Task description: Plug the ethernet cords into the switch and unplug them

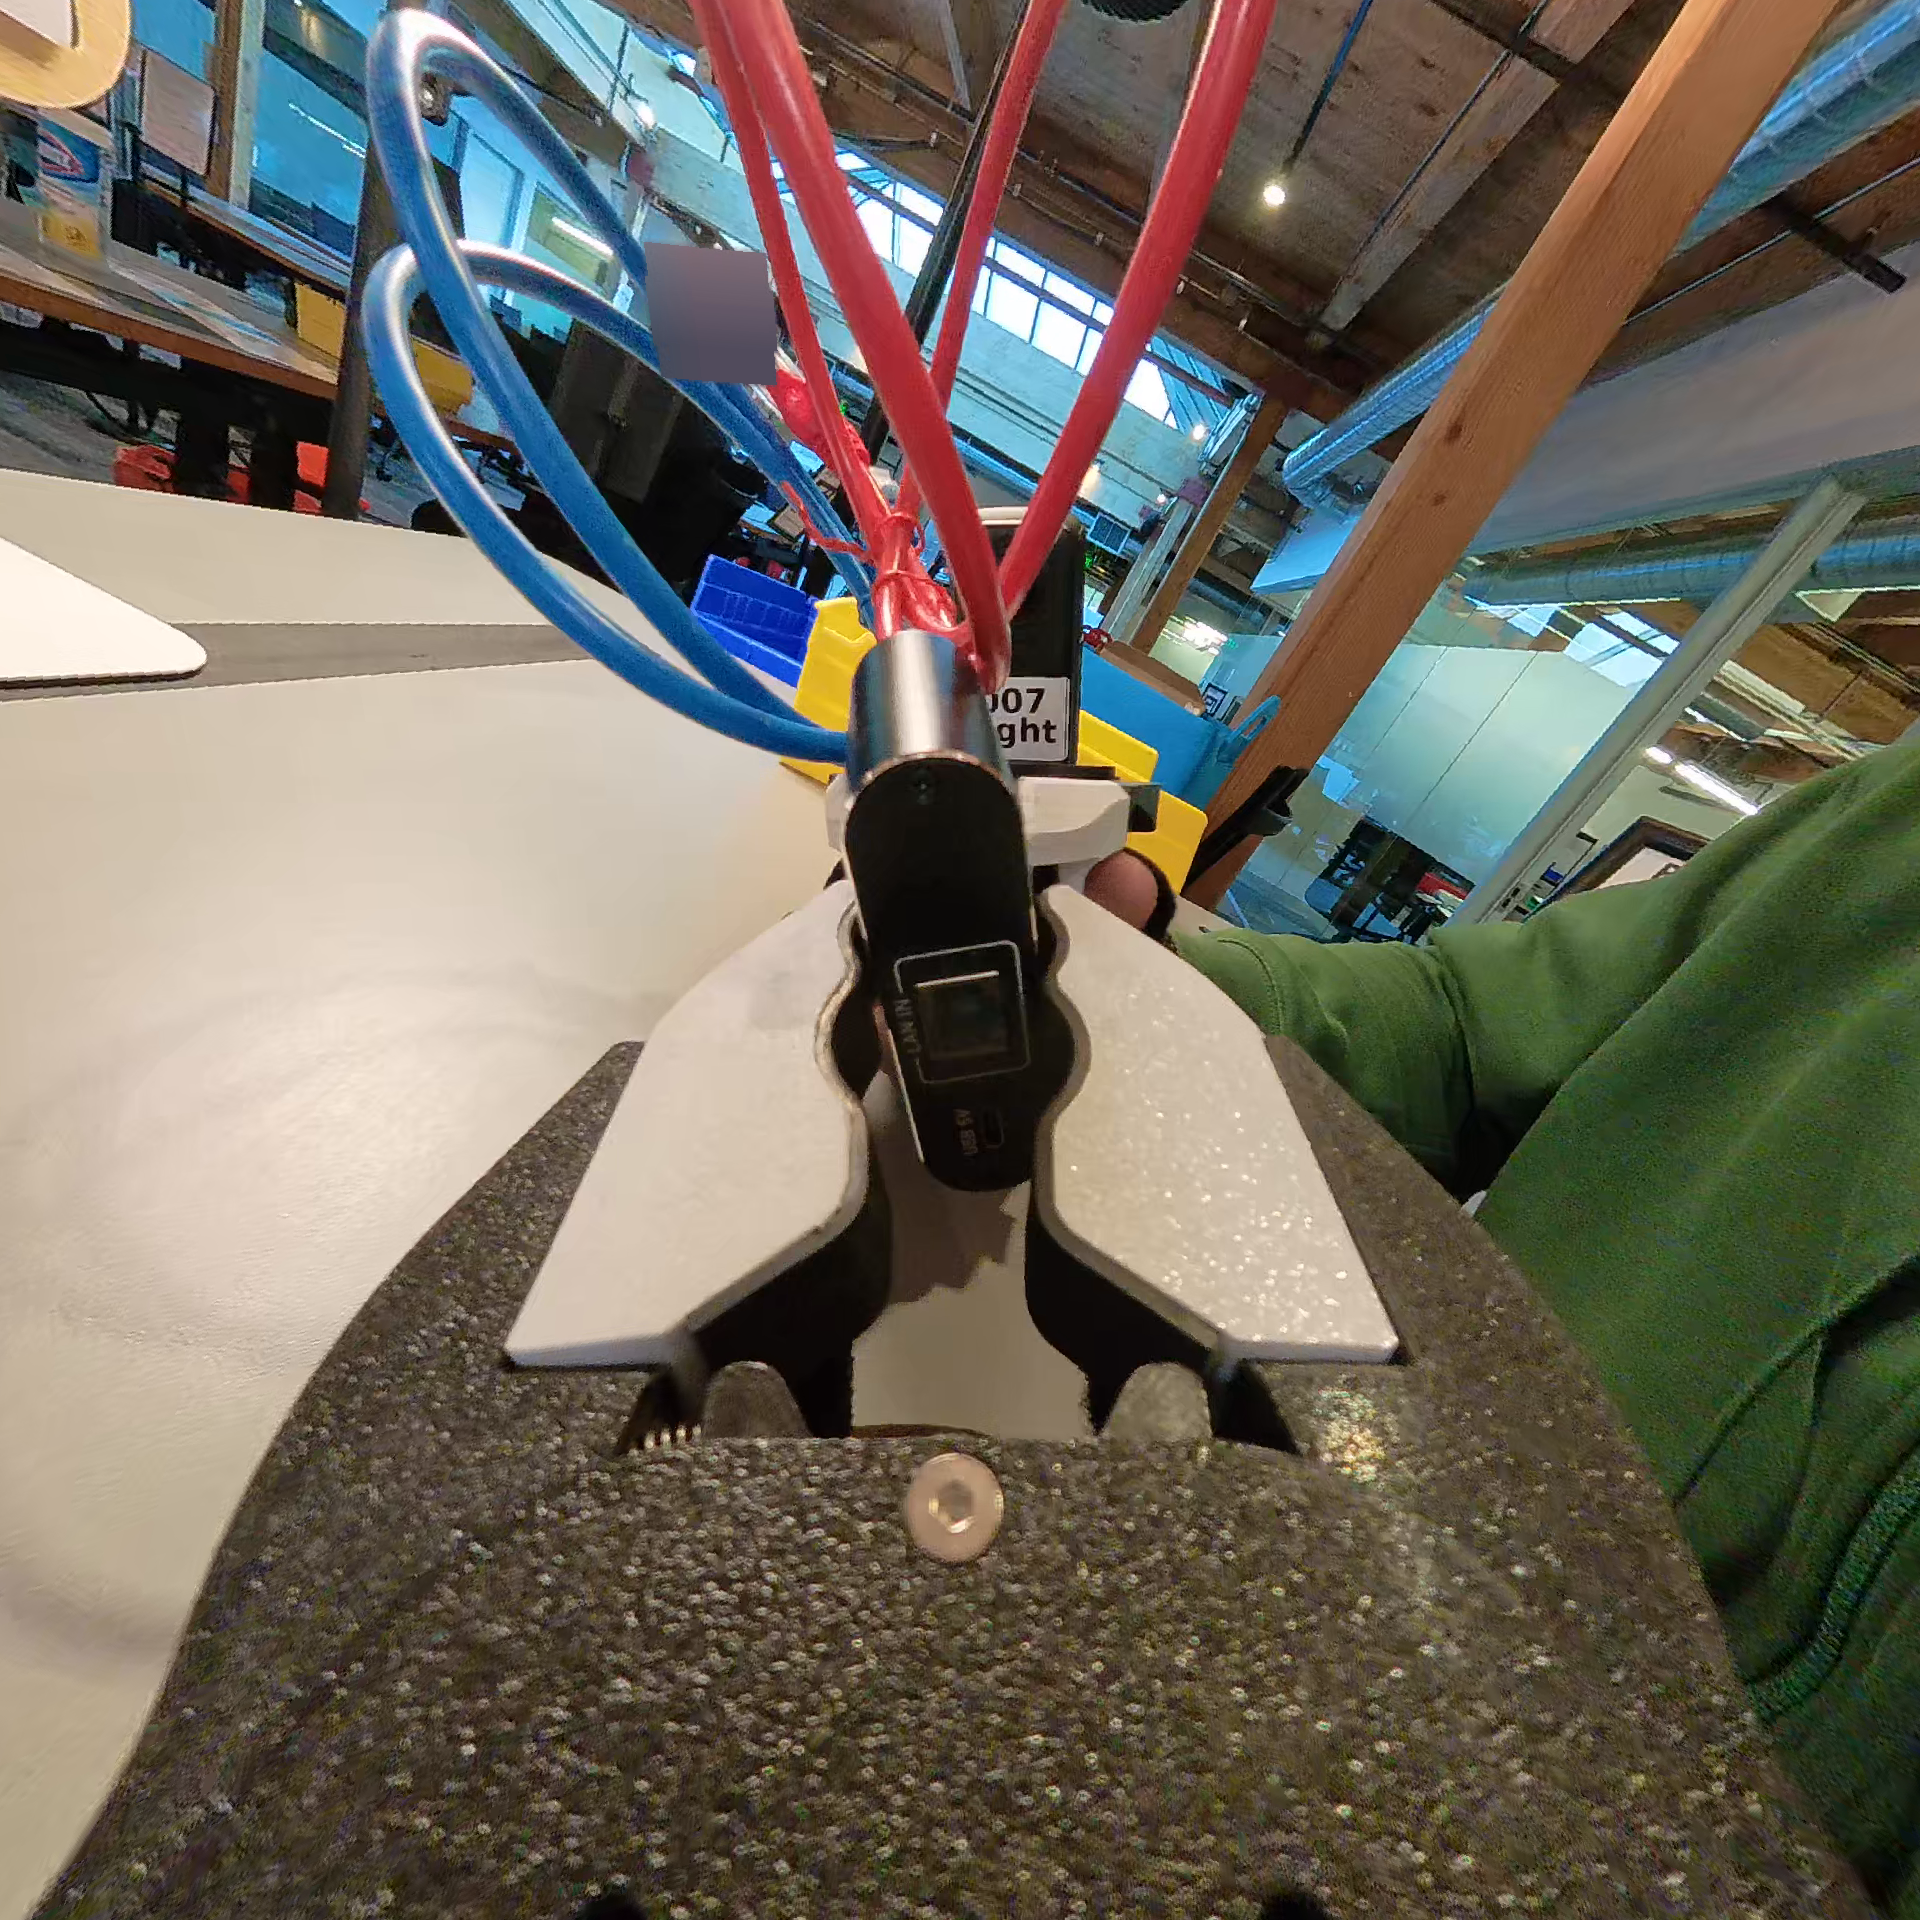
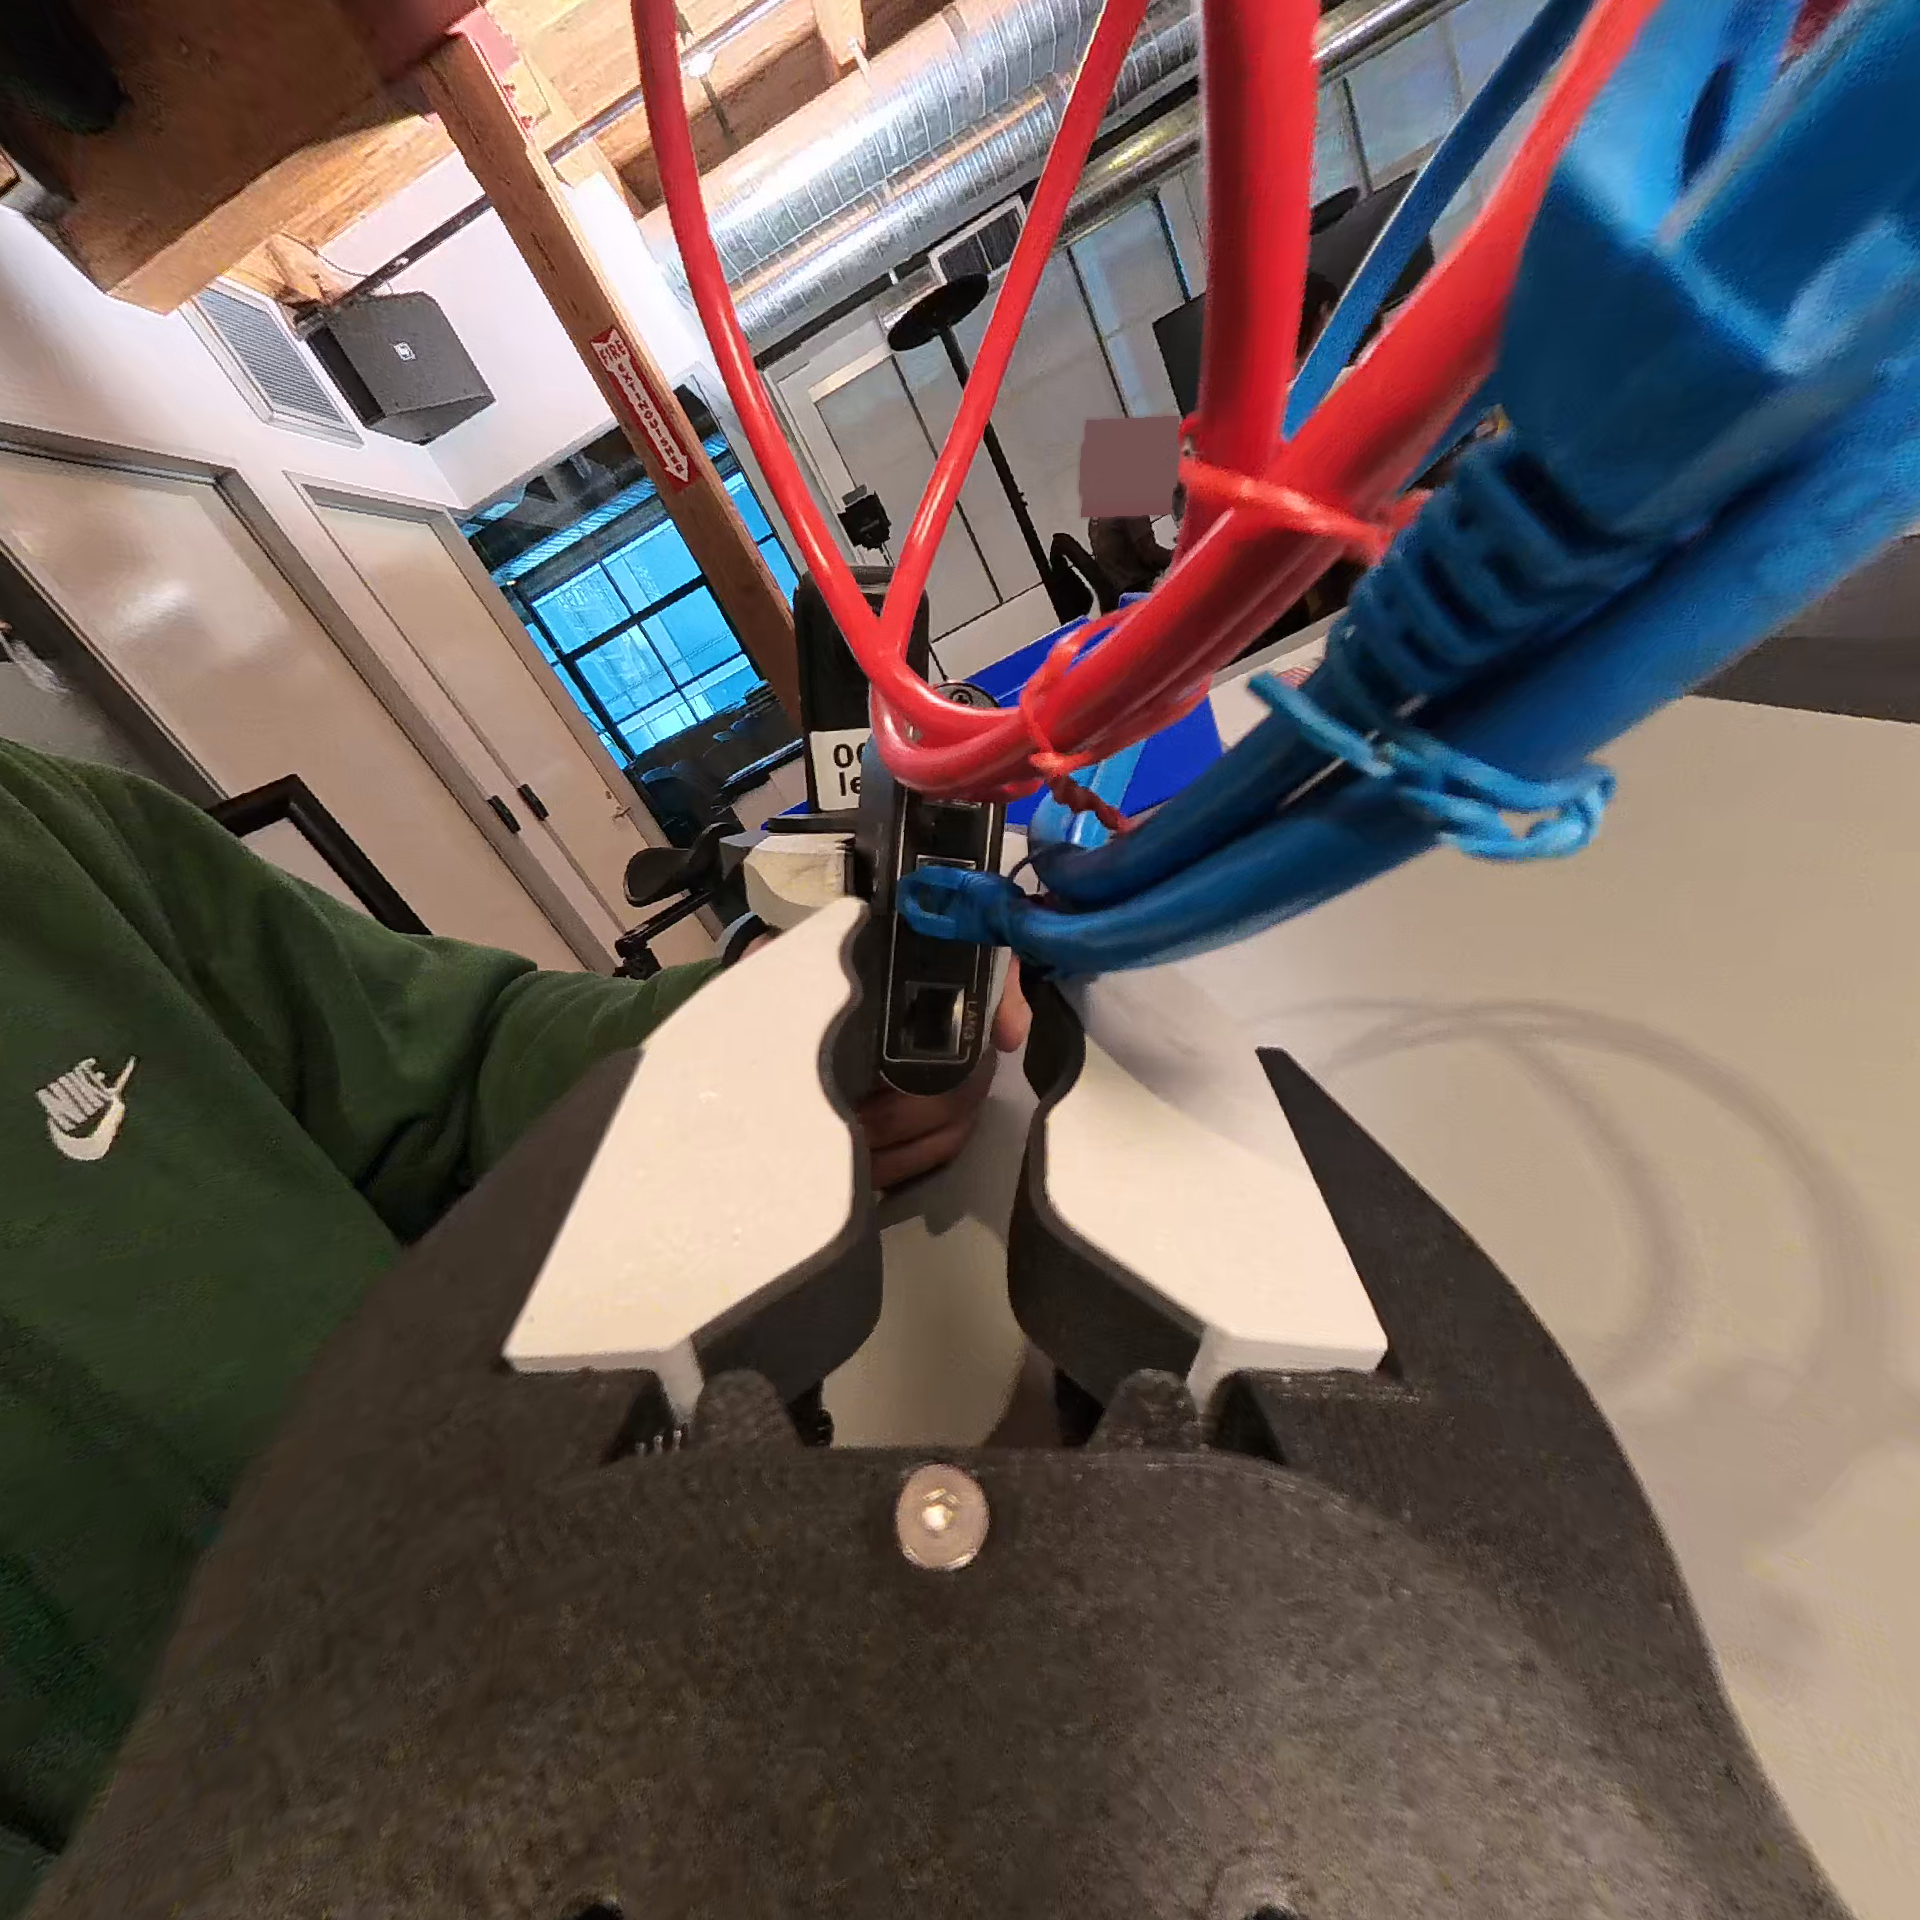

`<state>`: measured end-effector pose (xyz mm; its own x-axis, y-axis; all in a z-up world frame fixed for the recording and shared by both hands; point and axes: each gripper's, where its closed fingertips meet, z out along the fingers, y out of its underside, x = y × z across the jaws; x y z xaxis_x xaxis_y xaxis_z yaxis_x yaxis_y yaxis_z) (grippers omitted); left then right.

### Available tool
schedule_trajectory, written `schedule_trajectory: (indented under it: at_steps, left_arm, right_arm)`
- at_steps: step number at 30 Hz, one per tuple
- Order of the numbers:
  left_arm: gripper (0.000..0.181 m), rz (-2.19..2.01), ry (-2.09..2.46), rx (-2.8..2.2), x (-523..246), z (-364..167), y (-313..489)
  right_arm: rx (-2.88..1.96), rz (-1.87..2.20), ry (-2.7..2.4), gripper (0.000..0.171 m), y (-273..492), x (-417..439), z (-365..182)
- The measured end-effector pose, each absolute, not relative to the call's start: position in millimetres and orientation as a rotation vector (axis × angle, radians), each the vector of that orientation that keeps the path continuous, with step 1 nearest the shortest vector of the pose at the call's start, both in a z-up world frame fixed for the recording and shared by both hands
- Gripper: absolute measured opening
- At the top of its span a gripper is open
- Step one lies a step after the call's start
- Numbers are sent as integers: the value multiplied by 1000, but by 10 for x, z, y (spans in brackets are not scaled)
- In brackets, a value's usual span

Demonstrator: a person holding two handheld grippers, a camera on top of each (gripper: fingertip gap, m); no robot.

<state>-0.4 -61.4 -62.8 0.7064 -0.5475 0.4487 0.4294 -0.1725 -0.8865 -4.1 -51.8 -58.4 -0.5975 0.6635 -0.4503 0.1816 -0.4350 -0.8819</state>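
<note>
My left gripper [image 1: 951,997] is shut on a black switch [image 1: 940,894] and holds it upright above the table, with an empty port facing the camera. A bundled red cord [image 1: 831,260] and a blue cord [image 1: 488,488] rise from its far side. In the right wrist view the switch [image 2: 935,935] shows its row of ports. The blue cord's plug [image 2: 961,904] sits in the middle port and the red cord [image 2: 935,748] meets the top. My right gripper [image 2: 951,966] stands narrowly apart around the blue plug and the switch face; contact is unclear. The blue cord's loose plug [image 2: 1704,343] hangs close by.
The white table [image 1: 312,935] lies below and to the left, with a white mat [image 1: 73,623] on it. Yellow and blue bins [image 1: 1132,769] stand behind the switch. A person's green sleeve [image 1: 1662,1091] fills the right side. A wooden post [image 1: 1507,416] rises beyond. Less than 4 cm separates the two grippers' tips.
</note>
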Motion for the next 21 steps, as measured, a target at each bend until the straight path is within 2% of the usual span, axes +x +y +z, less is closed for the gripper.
schedule_trajectory:
  at_steps: [6,21]
  left_arm:
    - [27,-846,134,-1513,33,-621,-623]
    - [27,-646,229,-1526,64,-609,-622]
  right_arm:
    - [-1169,2117,-1445,22,-515,-12,-569]
    - [-1126,2095,-1429,25,-486,6,-539]
